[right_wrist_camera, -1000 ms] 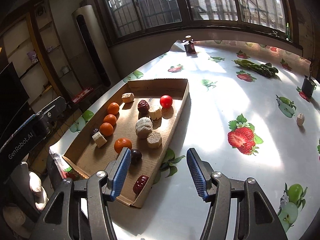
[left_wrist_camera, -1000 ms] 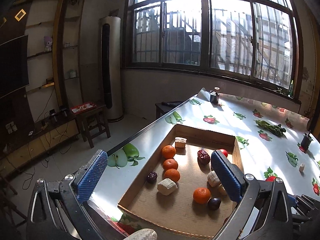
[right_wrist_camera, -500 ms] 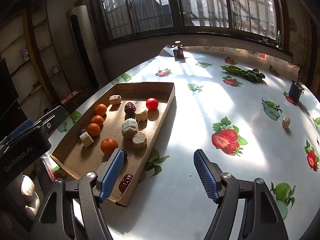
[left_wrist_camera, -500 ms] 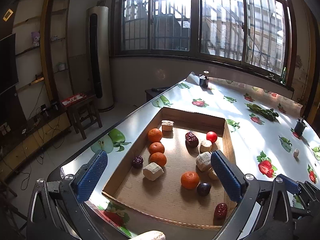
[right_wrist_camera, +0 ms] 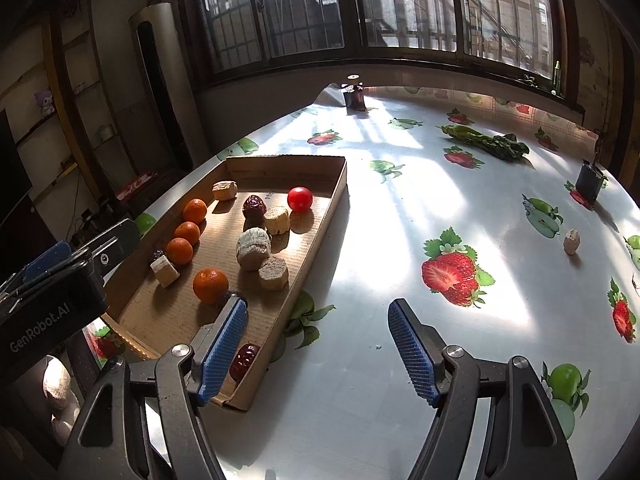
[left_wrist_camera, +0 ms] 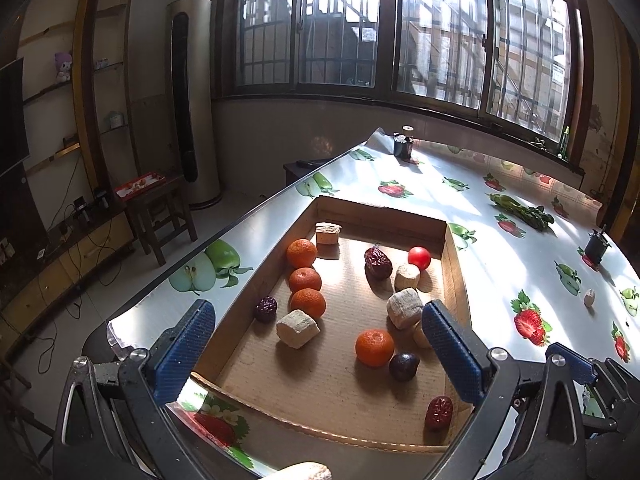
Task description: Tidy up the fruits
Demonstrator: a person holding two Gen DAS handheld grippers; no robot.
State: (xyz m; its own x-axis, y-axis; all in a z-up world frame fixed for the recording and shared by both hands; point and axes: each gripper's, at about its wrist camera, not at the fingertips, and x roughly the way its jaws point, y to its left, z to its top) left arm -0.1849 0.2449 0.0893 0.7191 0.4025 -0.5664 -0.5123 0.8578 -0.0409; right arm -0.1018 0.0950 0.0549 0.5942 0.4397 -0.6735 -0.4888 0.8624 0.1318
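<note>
A shallow cardboard tray lies on the fruit-print table. It holds several oranges, a red tomato, dark red dates, a dark plum and pale beige chunks. My left gripper is open and empty, above the tray's near end. My right gripper is open and empty, above the table by the tray's near right corner. A date lies just behind its left finger.
A small beige chunk lies loose on the table at the right. Green vegetables lie at the far side. A small dark pot and a dark jar stand further off. The table's left edge drops to the floor.
Both grippers have pulled back and up from the tray, so more of the tray and table shows. Both stay open. Nothing in the tray has moved.
</note>
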